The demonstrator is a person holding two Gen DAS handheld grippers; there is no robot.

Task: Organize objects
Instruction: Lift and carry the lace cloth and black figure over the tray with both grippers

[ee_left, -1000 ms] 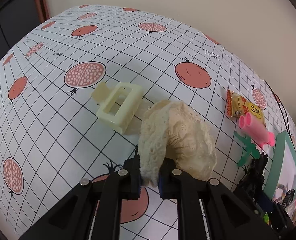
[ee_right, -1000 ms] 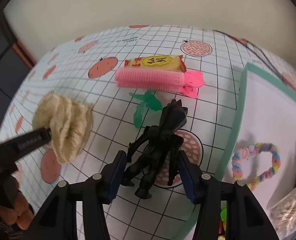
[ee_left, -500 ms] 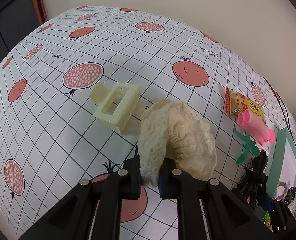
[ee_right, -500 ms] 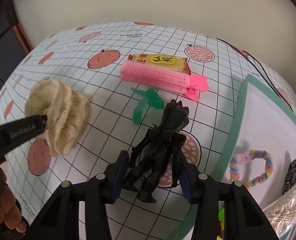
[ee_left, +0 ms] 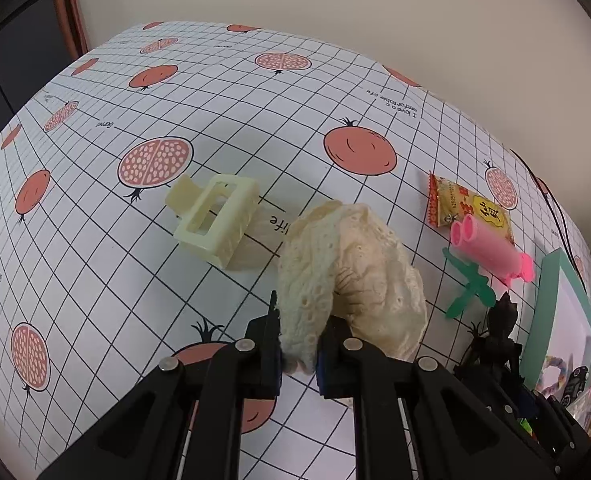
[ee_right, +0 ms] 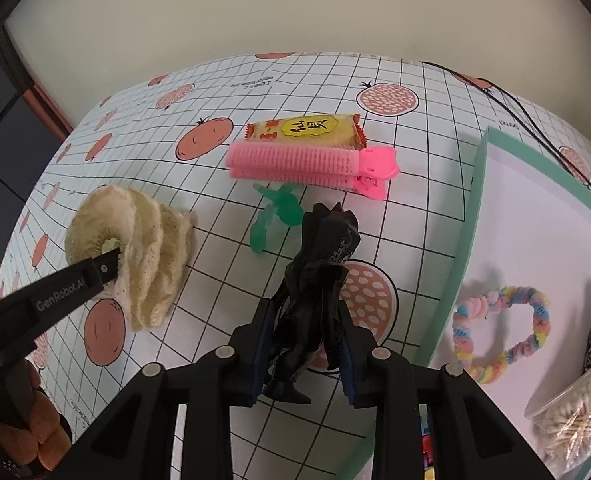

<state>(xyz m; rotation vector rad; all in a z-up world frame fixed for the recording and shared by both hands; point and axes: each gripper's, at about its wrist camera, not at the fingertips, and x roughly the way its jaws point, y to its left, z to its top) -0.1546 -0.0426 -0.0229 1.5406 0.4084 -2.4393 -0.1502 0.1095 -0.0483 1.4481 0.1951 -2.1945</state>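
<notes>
My left gripper [ee_left: 299, 344] is shut on a cream lace scrunchie [ee_left: 351, 276], which hangs just above the pomegranate-print tablecloth. From the right wrist view the same scrunchie [ee_right: 143, 256] shows at the left, pinched by a left finger [ee_right: 71, 284]. My right gripper [ee_right: 305, 344] is shut on a black spiky toy figure [ee_right: 319, 264], its blue pads pressed against the figure's sides. The figure stands upright beside the green-rimmed tray [ee_right: 459, 264]. A cream claw clip [ee_left: 215, 220] lies on the cloth just left of the scrunchie.
A pink hair roller [ee_right: 303, 162], a yellow snack packet [ee_right: 307, 130] and a green clip [ee_right: 279, 216] lie beyond the figure. The tray holds a rainbow scrunchie [ee_right: 499, 332] and a bag of cotton swabs [ee_right: 575, 412]. A black cable [ee_right: 515, 104] runs behind it.
The right jaws have narrowed onto the black figure and now grip it. The left gripper keeps its hold on the scrunchie and has shifted only slightly.
</notes>
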